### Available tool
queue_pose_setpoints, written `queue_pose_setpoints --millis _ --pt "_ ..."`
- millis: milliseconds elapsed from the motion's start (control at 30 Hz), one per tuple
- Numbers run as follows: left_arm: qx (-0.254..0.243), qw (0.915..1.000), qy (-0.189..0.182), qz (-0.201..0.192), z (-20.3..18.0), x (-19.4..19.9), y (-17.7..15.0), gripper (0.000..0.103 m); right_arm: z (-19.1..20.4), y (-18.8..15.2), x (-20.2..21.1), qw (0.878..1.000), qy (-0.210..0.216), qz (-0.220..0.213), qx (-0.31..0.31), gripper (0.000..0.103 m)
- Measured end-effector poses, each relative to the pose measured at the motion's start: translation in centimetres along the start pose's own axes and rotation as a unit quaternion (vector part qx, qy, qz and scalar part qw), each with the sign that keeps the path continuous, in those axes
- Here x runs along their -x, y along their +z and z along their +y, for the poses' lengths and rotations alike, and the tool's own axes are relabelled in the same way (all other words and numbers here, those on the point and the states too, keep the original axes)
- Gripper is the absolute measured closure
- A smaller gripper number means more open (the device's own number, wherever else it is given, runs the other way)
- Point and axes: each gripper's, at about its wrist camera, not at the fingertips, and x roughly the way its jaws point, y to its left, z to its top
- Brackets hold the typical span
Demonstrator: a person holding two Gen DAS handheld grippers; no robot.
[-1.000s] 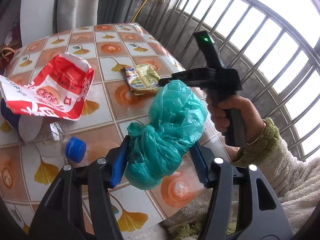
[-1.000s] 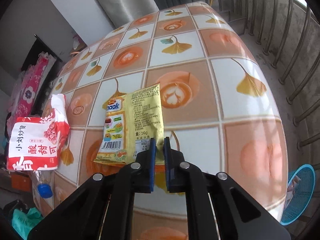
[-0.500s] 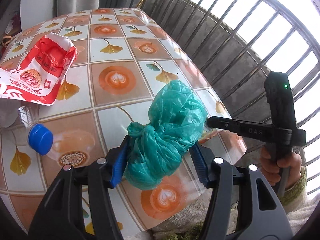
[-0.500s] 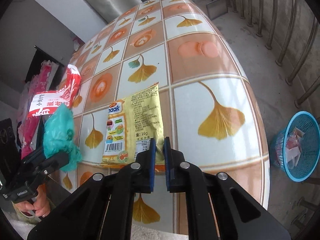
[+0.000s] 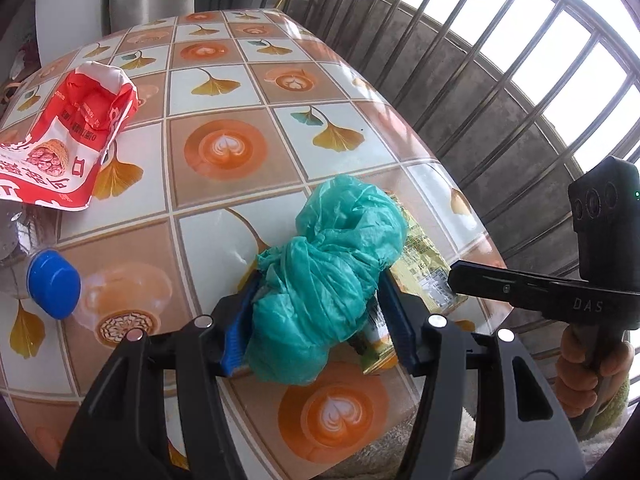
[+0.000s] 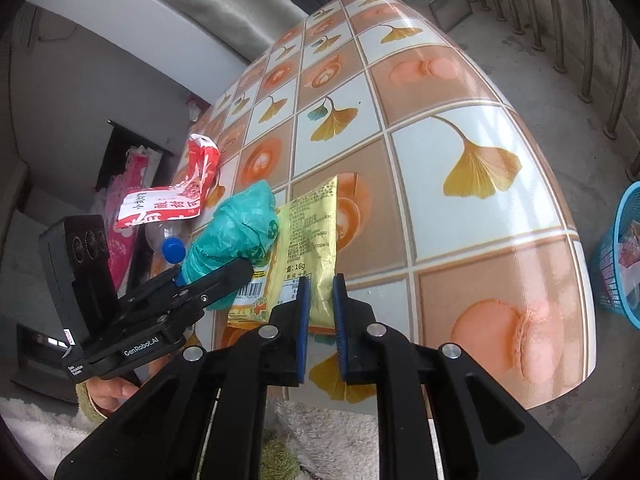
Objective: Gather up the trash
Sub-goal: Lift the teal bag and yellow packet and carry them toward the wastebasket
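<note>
Crumpled teal plastic bag [image 5: 328, 280]: clamped in the left gripper [image 5: 320, 320] above the tiled table [image 5: 224, 200]. Flat yellow foil snack wrapper [image 6: 308, 240]: near table edge, partly under the bag; right gripper [image 6: 319, 304] jaws just parted narrowly, pads astride its lower edge, not pressing. Red-and-white snack bag [image 5: 64, 144] and blue-capped clear bottle [image 5: 52, 284]: beside. Right view only: blue mesh basket [image 6: 616, 256] on floor. Earlier, wrapper was pinched.

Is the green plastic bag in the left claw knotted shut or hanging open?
Knotted shut. The green plastic bag is bunched into a tight bundle with a knot at its middle, clamped between the left claw.
</note>
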Motion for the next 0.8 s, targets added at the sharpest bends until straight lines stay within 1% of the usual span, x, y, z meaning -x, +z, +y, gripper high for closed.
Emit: queue_pose_setpoints --millis 100,200,300,400,467,533,600,800 --pt "-0.002 1.0000 -0.001 -0.001 0.0 0.0 -0.1 0.048 -0.8 -0.1 -0.3 1.000 -0.002 0.009 -0.021 0.074" --pt "0.000 1.0000 -0.004 0.003 0.1 -0.2 -0.2 0.049 -0.9 -0.1 -0.9 0.999 0.021 0.022 -0.027 0.066" --pt "0.006 0.9999 -0.011 0.005 0.4 -0.3 -0.2 0.049 -0.9 0.2 -1.6 0.998 0.037 0.030 -0.035 0.066" --pt "0.010 0.9999 -0.013 0.004 0.5 -0.4 -0.2 0.049 -0.9 0.6 -2.1 0.997 0.050 0.029 -0.047 0.066" --pt "0.012 0.9998 -0.014 0.004 0.6 -0.4 -0.2 0.049 -1.3 0.7 -2.2 0.996 0.054 0.027 -0.059 0.068" --pt "0.011 0.9999 -0.012 0.004 0.6 -0.4 -0.3 0.049 -1.5 0.6 -2.1 0.997 0.046 0.027 -0.061 0.078" --pt "0.012 0.9999 -0.012 0.002 0.6 -0.3 -0.3 0.050 -1.5 0.5 -2.0 0.997 0.040 0.027 -0.061 0.083" --pt "0.017 0.9998 -0.014 -0.002 0.7 -0.2 -0.3 0.050 -1.8 0.4 -1.7 0.997 0.034 0.018 -0.068 0.091"
